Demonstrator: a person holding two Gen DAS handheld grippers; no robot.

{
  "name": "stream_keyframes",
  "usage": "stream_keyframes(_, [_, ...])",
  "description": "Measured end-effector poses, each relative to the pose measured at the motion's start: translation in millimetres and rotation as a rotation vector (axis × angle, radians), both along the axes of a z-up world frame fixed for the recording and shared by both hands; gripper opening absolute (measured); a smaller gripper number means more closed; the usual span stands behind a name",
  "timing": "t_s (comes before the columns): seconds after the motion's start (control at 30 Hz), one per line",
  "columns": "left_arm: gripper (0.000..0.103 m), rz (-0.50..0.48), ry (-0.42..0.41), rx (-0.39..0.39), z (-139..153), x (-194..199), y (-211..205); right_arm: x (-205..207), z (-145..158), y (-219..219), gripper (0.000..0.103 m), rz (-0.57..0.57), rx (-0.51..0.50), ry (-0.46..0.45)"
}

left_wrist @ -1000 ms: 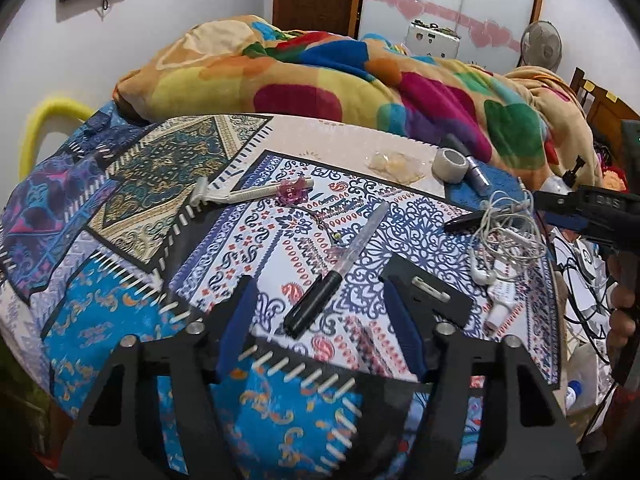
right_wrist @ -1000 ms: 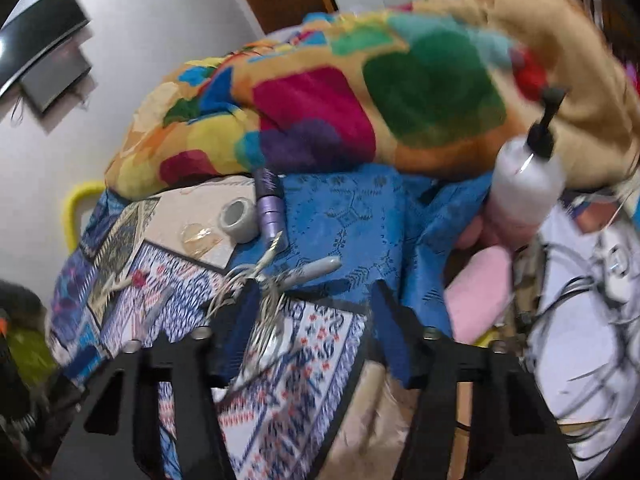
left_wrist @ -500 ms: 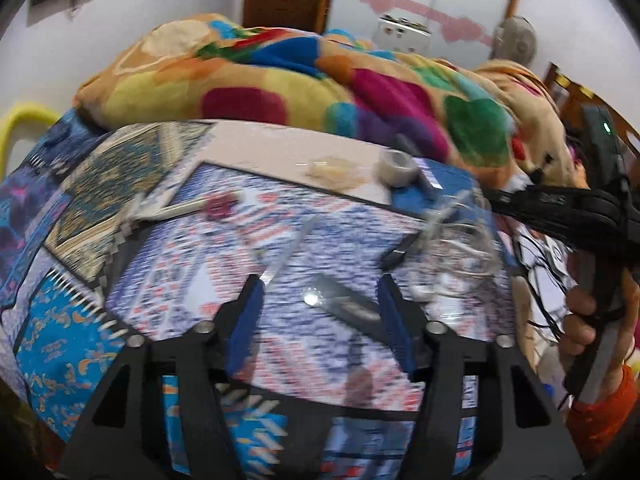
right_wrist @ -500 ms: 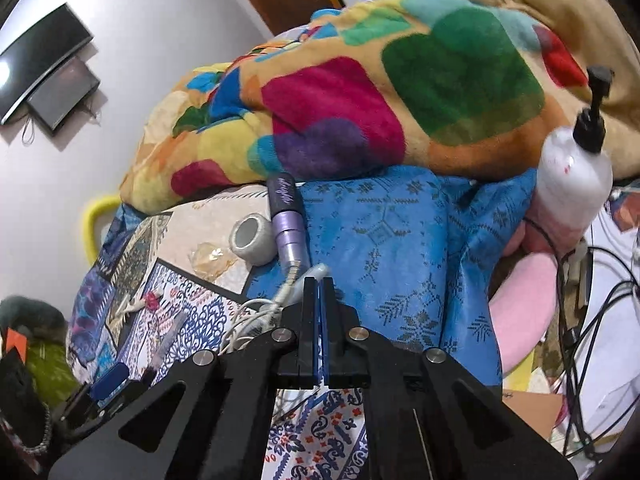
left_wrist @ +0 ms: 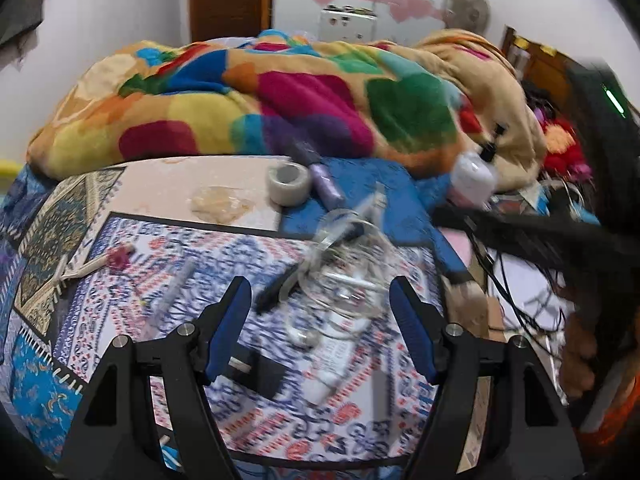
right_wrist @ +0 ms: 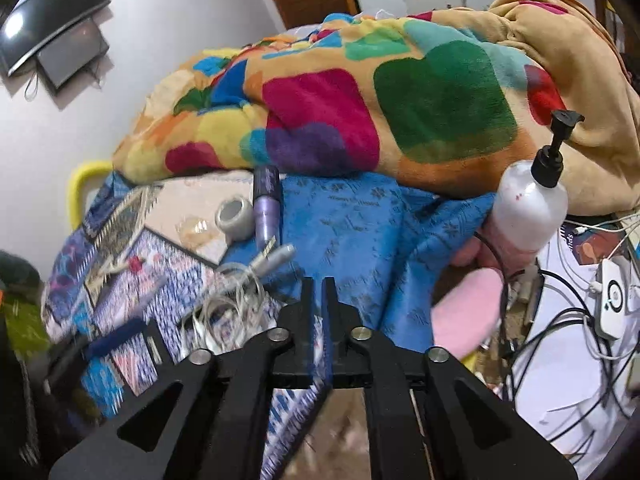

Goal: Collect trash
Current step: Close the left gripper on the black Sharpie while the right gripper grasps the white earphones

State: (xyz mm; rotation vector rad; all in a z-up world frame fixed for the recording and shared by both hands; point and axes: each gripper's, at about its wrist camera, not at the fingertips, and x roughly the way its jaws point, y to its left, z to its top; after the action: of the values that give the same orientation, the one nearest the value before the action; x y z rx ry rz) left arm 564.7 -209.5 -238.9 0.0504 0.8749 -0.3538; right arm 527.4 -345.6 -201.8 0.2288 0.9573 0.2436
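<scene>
Left wrist view shows a bed [left_wrist: 140, 360] under a patterned sheet, with a multicoloured blanket [left_wrist: 256, 112] heaped at the far side. Nearer lie tangled white earphones [left_wrist: 344, 280], a tape roll [left_wrist: 289, 183] and, just beside it, a crumpled clear wrapper [left_wrist: 222, 209]. The left claw [left_wrist: 320, 326] hangs wide open over the earphones. The right claw [right_wrist: 319, 300] is closed on nothing, above blue cloth [right_wrist: 352, 232].
</scene>
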Motion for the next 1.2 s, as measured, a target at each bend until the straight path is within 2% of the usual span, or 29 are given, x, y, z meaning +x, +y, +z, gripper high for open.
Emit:
stream_keyframes(0.03, [0.071,0.020,0.005,-0.009,0.6,4.8,8.4,-3.5,0.1,0.1,0.018,0.014,-0.005,-0.003])
stream_keyframes(0.1, [0.071,0.047,0.013,-0.008,1.0,12.0,22.1,-11.6,1.2,0.4,0.045,0.023,-0.015,-0.024])
stream_keyframes(0.13, [0.071,0.048,0.019,0.004,-0.4,15.3,27.6,-14.0,2.0,0.2,0.049,0.021,-0.016,-0.033])
stream_keyframes(0.2, [0.070,0.034,0.041,0.064,-6.4,22.4,33.9,-17.8,1.8,0.9,0.050,0.029,-0.009,-0.040])
stream_keyframes(0.27, [0.059,0.022,0.075,0.128,-16.7,30.5,37.3,-18.3,-0.3,3.2,0.050,0.041,0.012,-0.032])
stream_keyframes(0.37, [0.056,-0.016,0.109,0.139,-26.5,37.1,37.4,-17.0,-4.5,9.1,0.050,0.063,0.039,-0.016])
stream_keyframes(0.43, [0.056,-0.044,0.084,0.156,-29.1,38.9,33.9,-15.9,-7.7,12.9,0.050,0.068,0.045,-0.004])
stream_keyframes(0.8, [0.055,-0.144,0.092,0.110,-42.3,50.1,3.1,-17.1,-8.4,18.7,0.050,0.070,0.020,-0.010])
stream_keyframes(0.93, [0.054,-0.207,0.081,0.050,-40.7,51.1,-2.5,-16.0,-12.2,23.5,0.050,0.085,0.022,0.007])
stream_keyframes(1.0, [0.040,-0.215,0.061,0.066,-41.6,50.3,-5.6,-15.9,-13.8,25.6,0.050,0.091,0.026,0.014])
stream_keyframes(1.03, [0.028,-0.215,0.050,0.081,-41.7,49.8,-6.8,-16.0,-14.4,26.8,0.050,0.095,0.027,0.016])
stream_keyframes(1.07, [0.023,-0.212,0.047,0.086,-41.5,50.0,-7.8,-16.2,-15.1,27.9,0.050,0.101,0.029,0.018])
stream_keyframes(1.2, [0.014,-0.187,0.042,0.079,-36.4,38.9,3.1,-16.2,-18.6,31.6,0.050,0.107,0.027,0.028])
